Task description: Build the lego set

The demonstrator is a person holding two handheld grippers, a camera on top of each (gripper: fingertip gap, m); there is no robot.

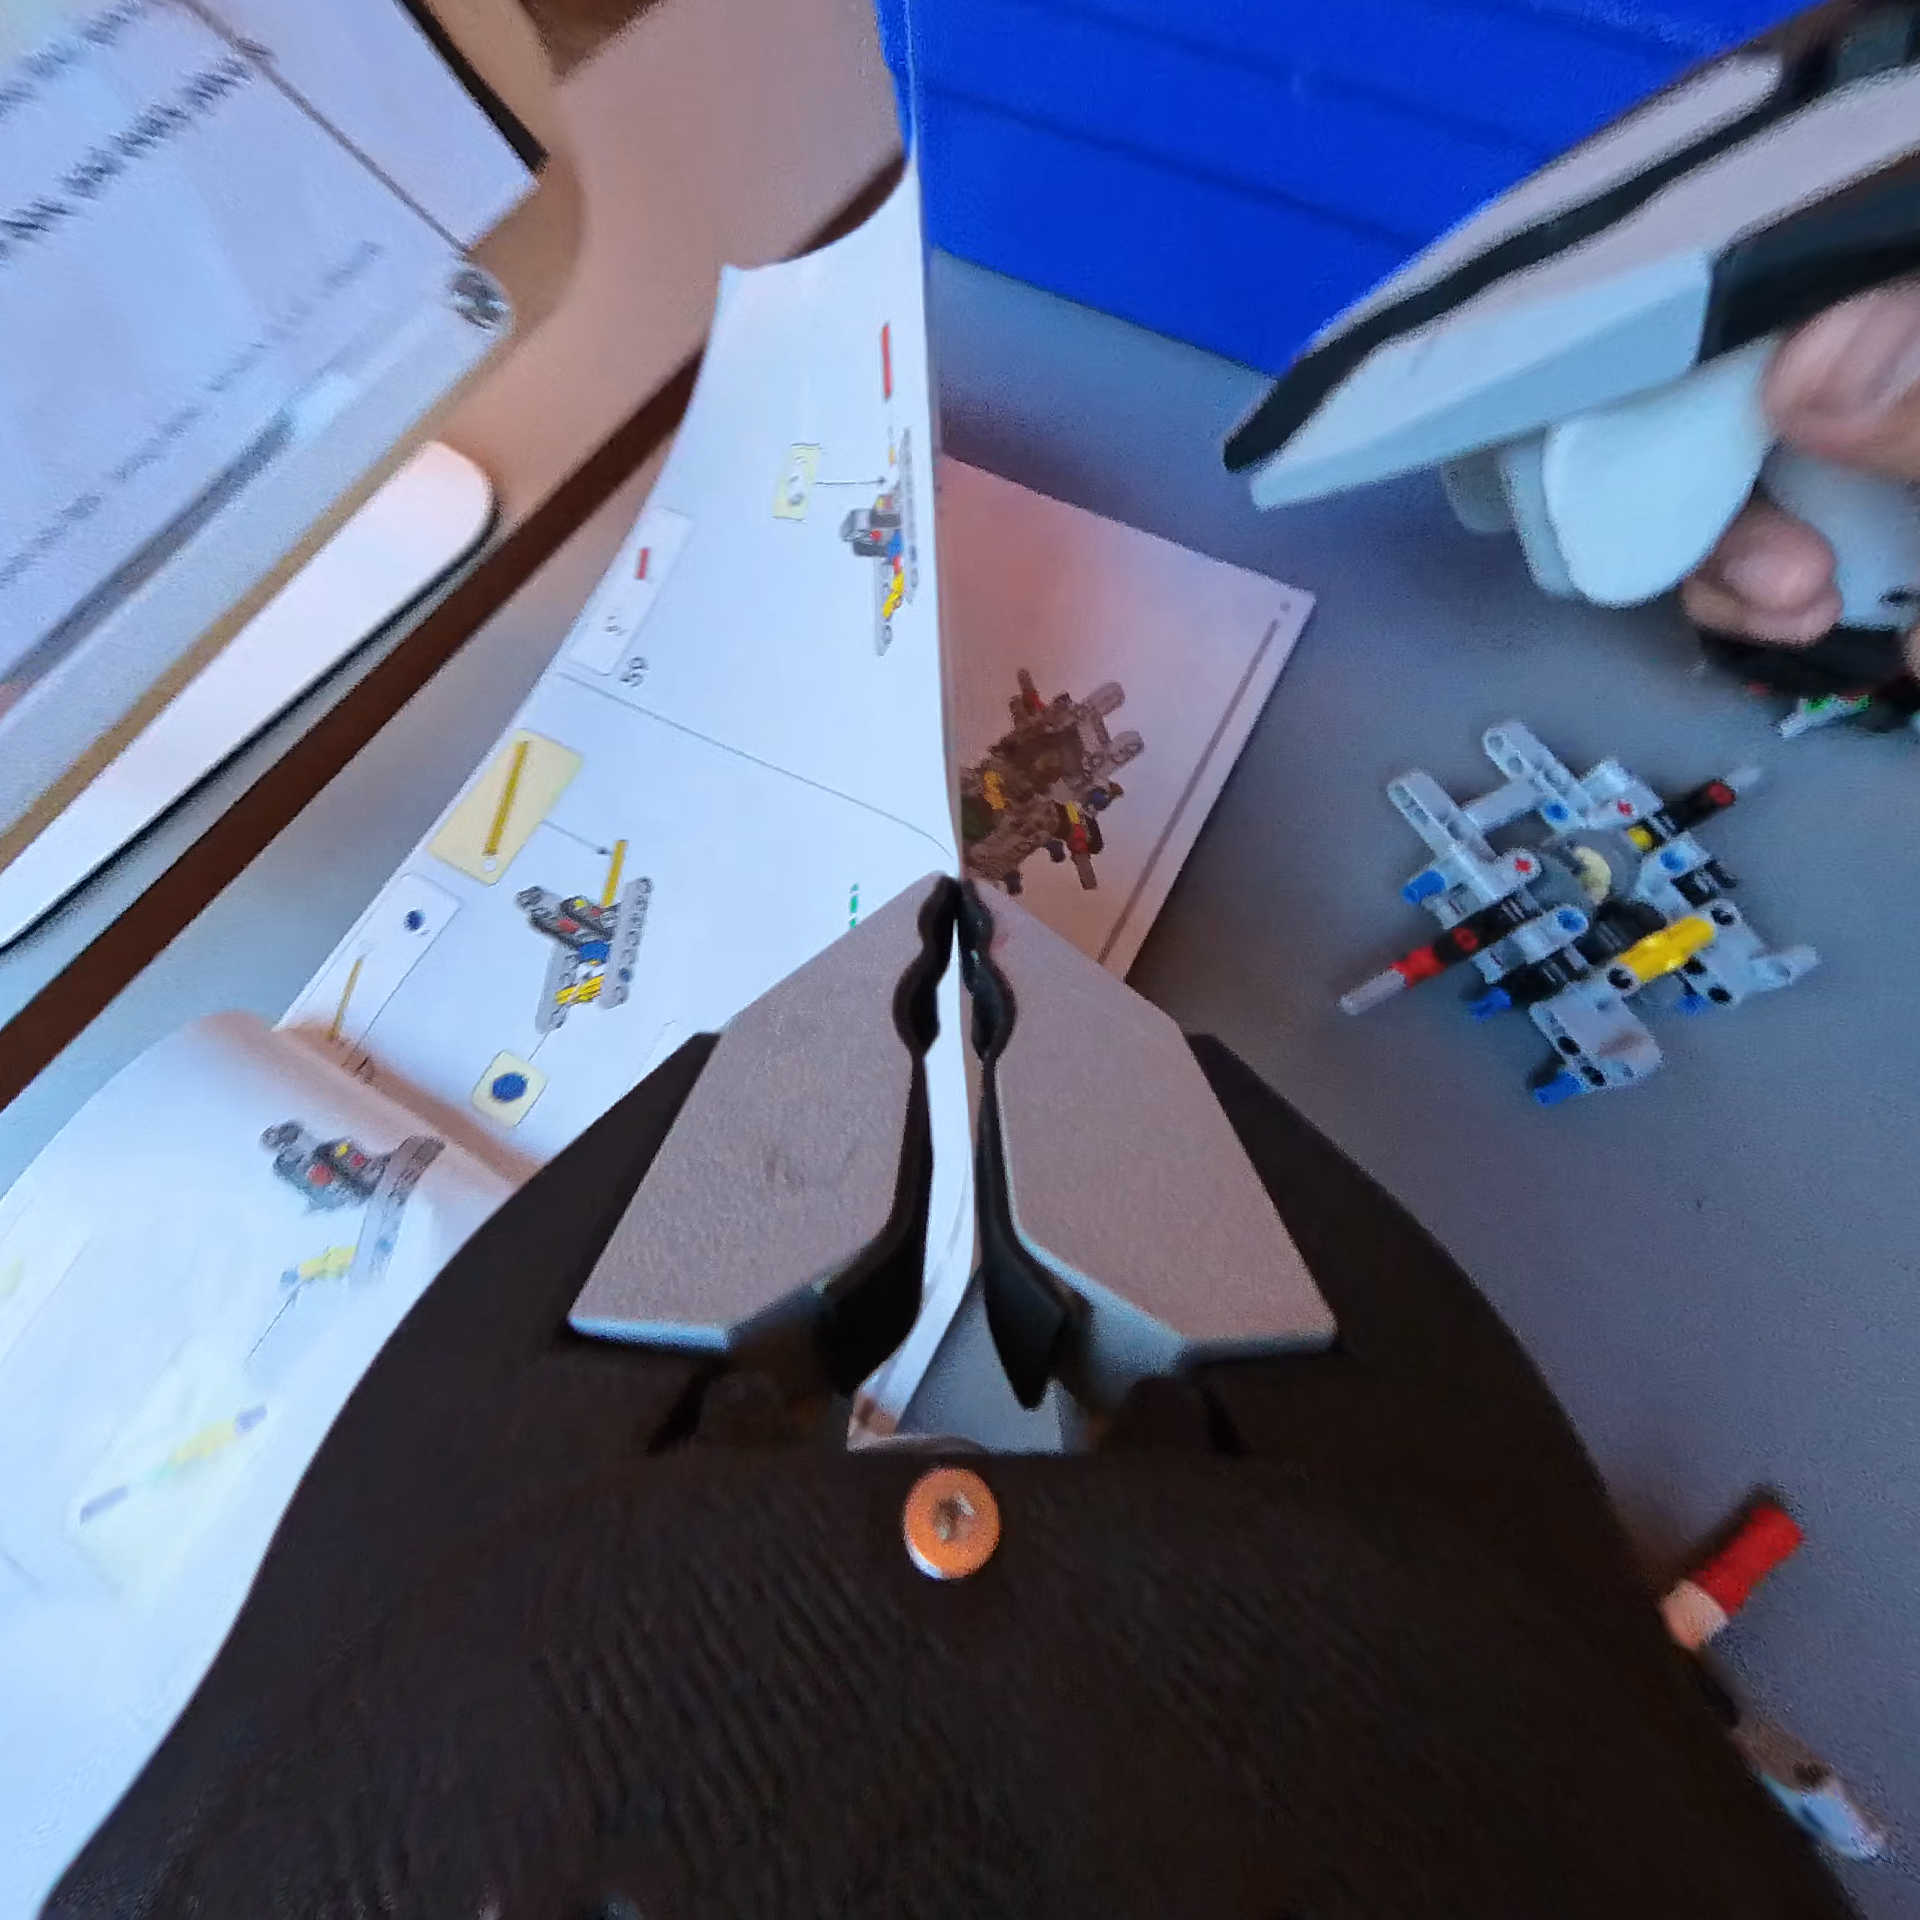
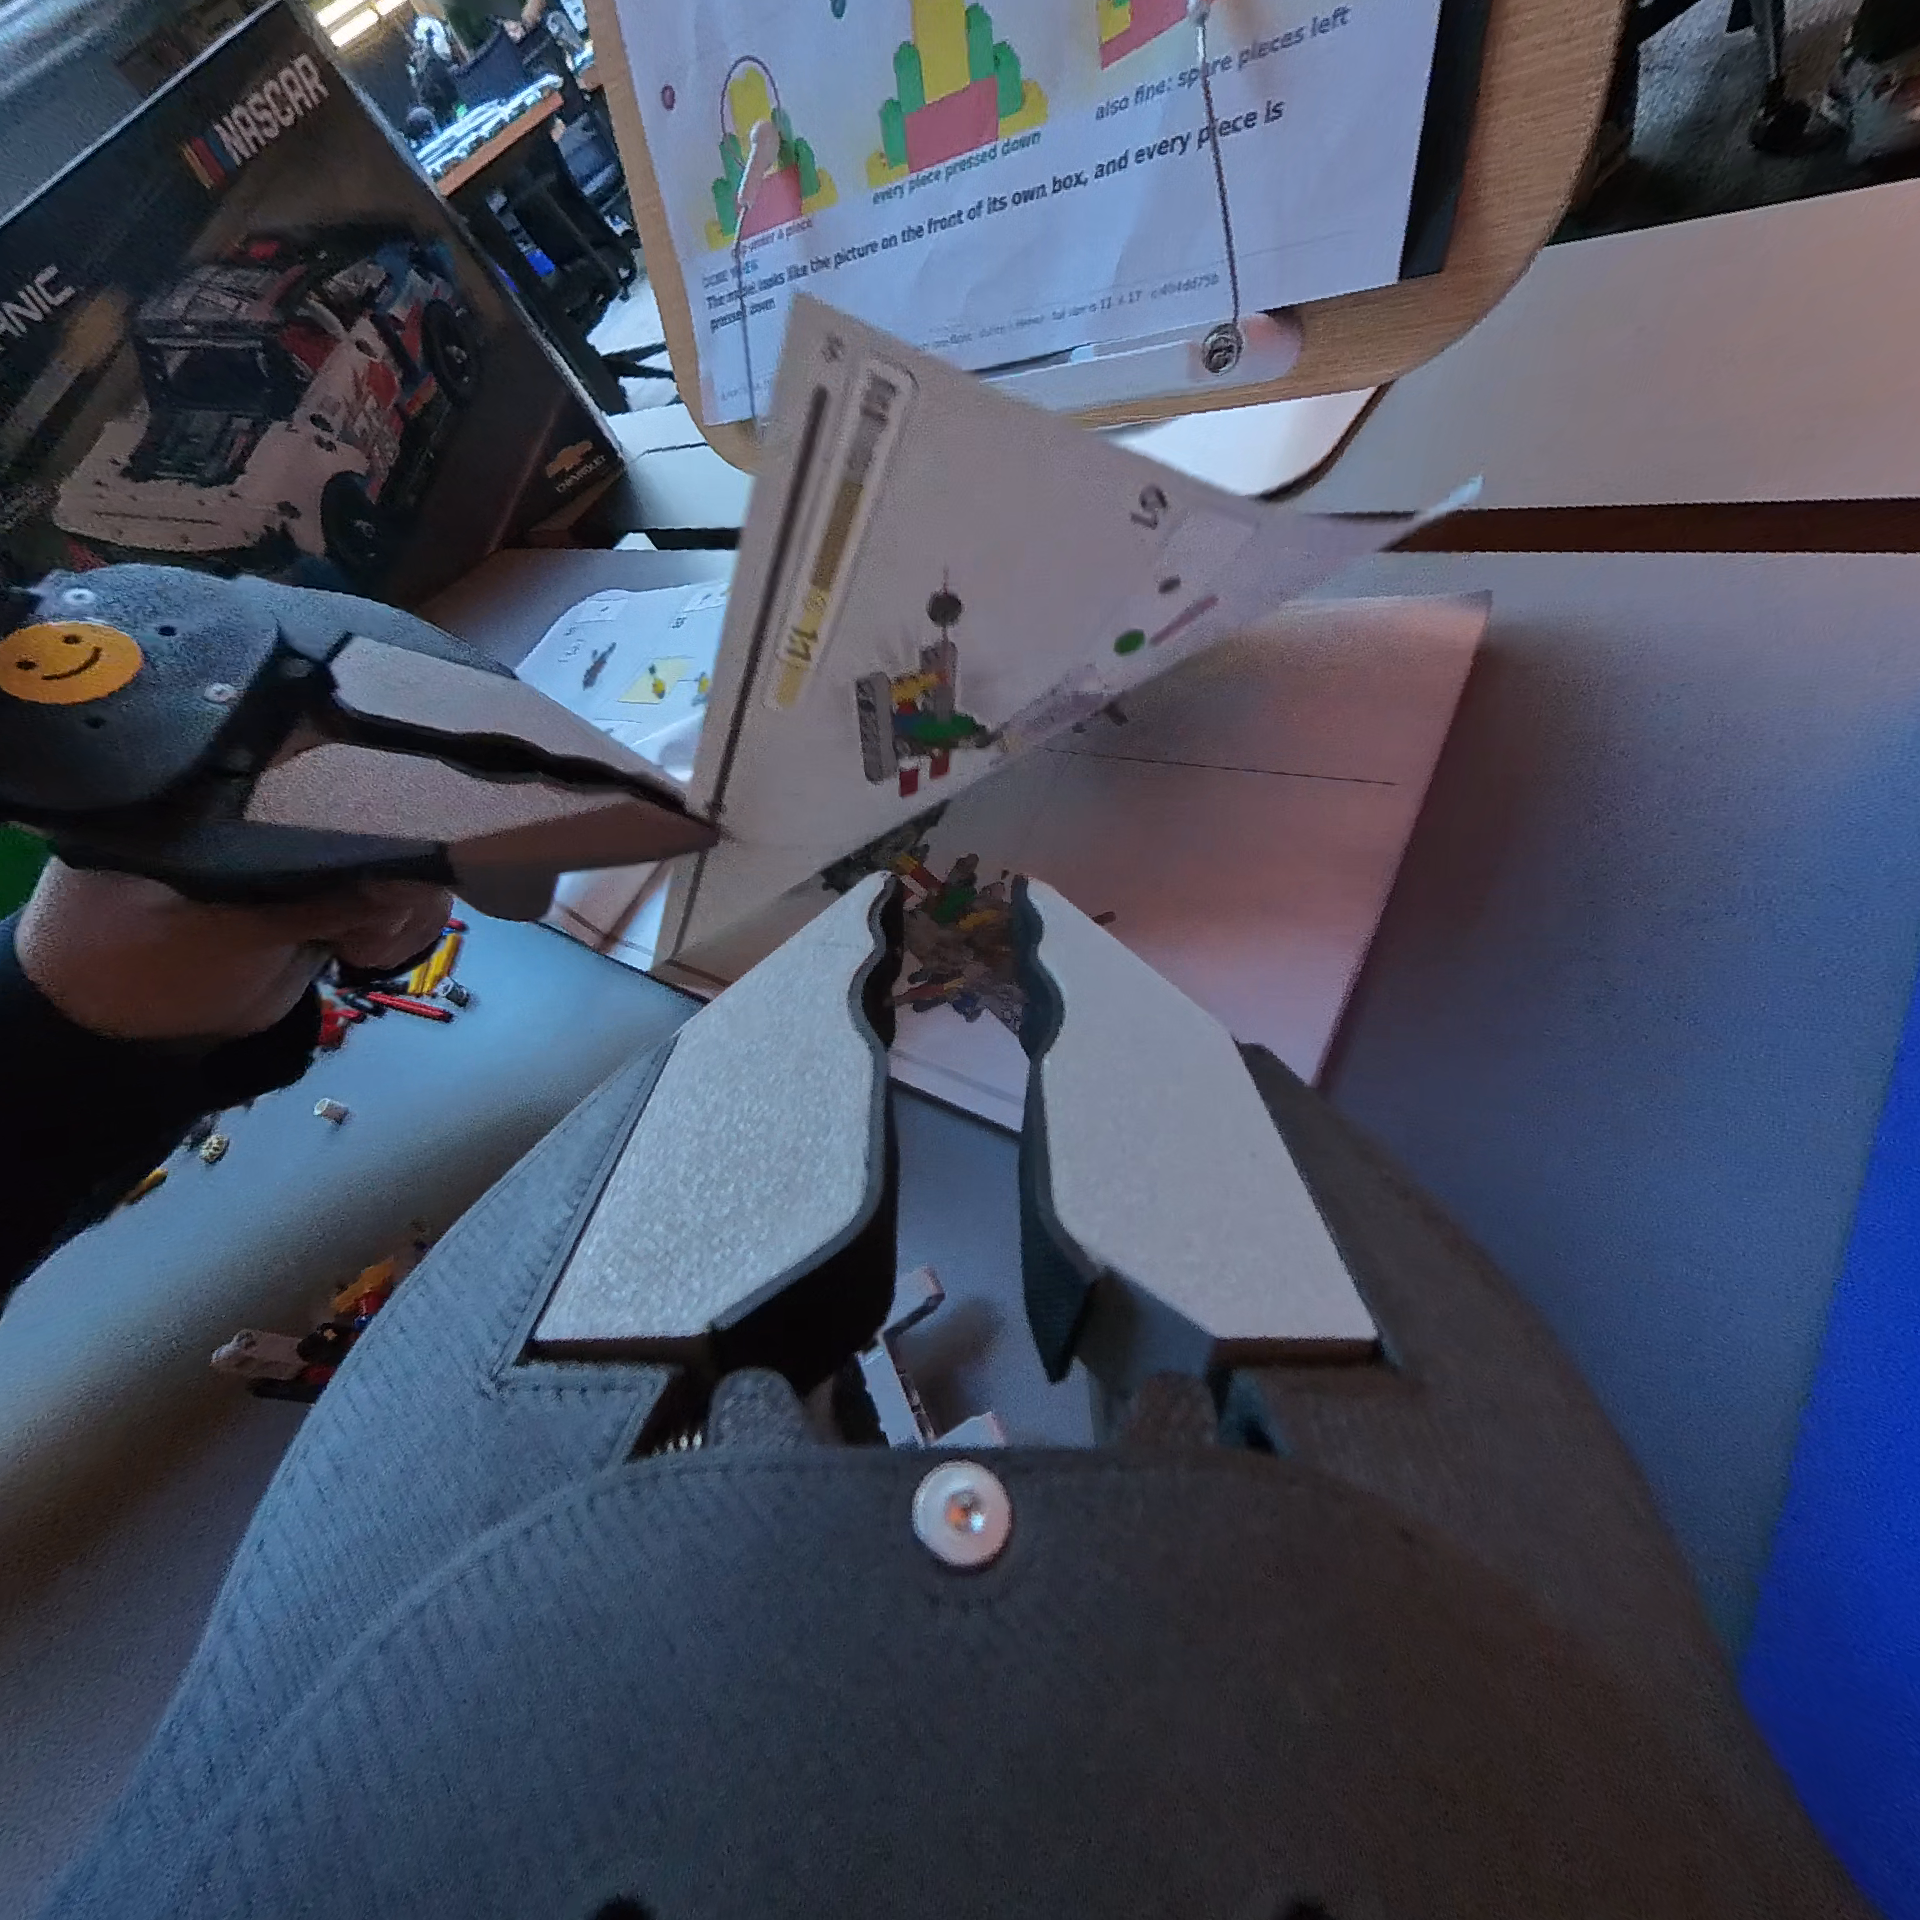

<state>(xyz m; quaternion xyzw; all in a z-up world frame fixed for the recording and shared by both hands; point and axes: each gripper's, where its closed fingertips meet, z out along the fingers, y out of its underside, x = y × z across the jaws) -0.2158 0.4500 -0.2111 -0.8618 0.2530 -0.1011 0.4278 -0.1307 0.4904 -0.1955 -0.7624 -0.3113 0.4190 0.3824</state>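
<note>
Our left claw is clenched on the edge of a lifted page of the instruction booklet, which lies open on the grey counter. Our right claw hangs released above the flat page, grasping nothing. We judge the thin sheet could tear or crease if we pull sideways against the binding. The small brick model sits well apart.

Behind the pale grey wedge-shaped fingers of the right gripper, edged with wavy black rubber pads, a ribbed dark grey plastic body is spreading wide, with a silver screw showing just behind the finger roots. The left gripper is looking the same, plus a yellow smiley sticker behind its fingers; a possibly dark sleeve is showing below it.
</note>
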